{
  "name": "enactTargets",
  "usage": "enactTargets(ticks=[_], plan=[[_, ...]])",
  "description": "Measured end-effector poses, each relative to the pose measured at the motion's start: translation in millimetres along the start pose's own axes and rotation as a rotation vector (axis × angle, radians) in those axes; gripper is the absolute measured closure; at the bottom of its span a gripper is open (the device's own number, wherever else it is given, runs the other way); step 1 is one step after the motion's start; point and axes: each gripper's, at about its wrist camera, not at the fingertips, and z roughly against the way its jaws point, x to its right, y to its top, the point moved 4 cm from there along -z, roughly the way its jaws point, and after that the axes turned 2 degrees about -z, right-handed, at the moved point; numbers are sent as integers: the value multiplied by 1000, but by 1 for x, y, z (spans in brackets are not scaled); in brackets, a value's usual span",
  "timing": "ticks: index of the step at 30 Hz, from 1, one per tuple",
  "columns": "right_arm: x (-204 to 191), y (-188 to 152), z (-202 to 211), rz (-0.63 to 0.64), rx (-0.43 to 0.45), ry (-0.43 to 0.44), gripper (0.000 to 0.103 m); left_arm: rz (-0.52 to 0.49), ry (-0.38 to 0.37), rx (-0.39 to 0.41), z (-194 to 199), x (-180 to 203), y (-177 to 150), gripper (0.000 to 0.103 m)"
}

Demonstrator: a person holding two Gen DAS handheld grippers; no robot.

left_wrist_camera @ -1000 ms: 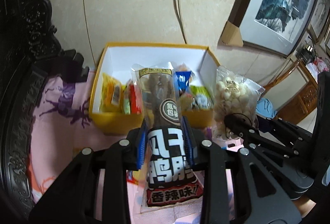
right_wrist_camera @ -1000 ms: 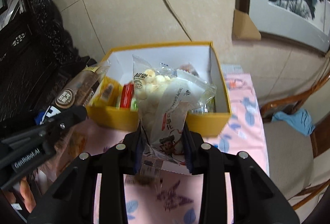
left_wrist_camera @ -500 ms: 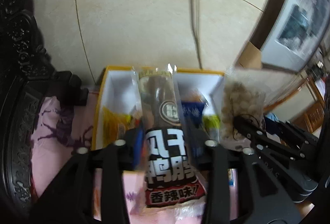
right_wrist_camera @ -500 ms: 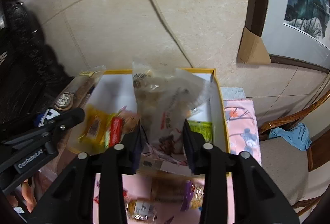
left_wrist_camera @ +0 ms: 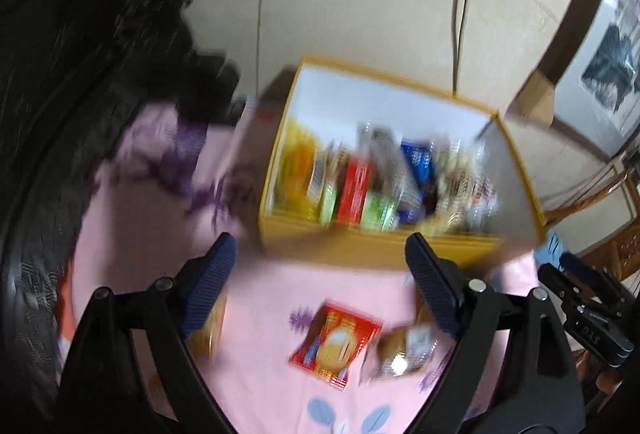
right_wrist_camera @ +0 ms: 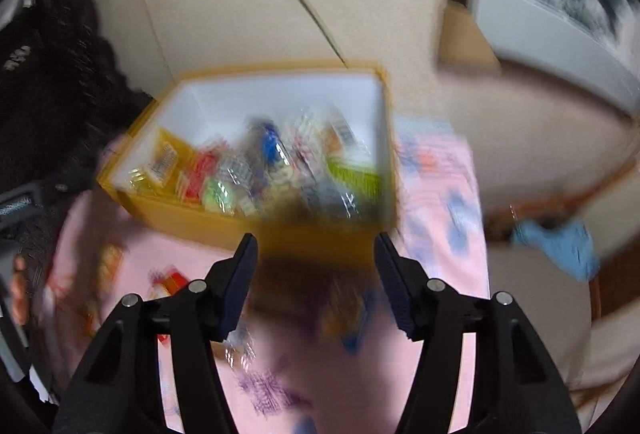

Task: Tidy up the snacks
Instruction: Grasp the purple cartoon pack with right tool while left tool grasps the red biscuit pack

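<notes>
Yellow box [left_wrist_camera: 372, 246] of snacks [left_wrist_camera: 360, 186] sitting on pink cloth [left_wrist_camera: 256, 314] just beyond both grippers, left gripper [left_wrist_camera: 320, 254] and right gripper [right_wrist_camera: 316, 254] just been opening, jaws gaping empty, red packet [left_wrist_camera: 334, 342] lying under left one.

Both grippers open, nothing between the jaws

The black two-finger left gripper [left_wrist_camera: 320, 282] has just been opening and stands wide; the black two-finger right gripper [right_wrist_camera: 316, 274] has also been opening, less wide. Both point downward, blurred.
</notes>
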Motion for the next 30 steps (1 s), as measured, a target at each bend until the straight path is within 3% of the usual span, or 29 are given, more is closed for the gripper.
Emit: enactTargets(ticks=[2, 5, 10, 22, 30], plan=[[15, -36, -12, -87, -33, -39, 42, 24, -4, -40, -5, -7, -31, 15], [17, -64, -28, -125, -66, -56, 42, 57, -28, -116, -12, -12, -66, 15], [13, -77, -48, -134, -98, -51, 42, -9, -24, -193, -13, -8, -99, 15], [11, -67, -82, -151, -138, -66, 42, -39, -51, -195, -2, 7, -99, 15], [35, -68, -89, -206, -149, -120, 42, -25, -51, -202, -3, 5, -100, 15]])
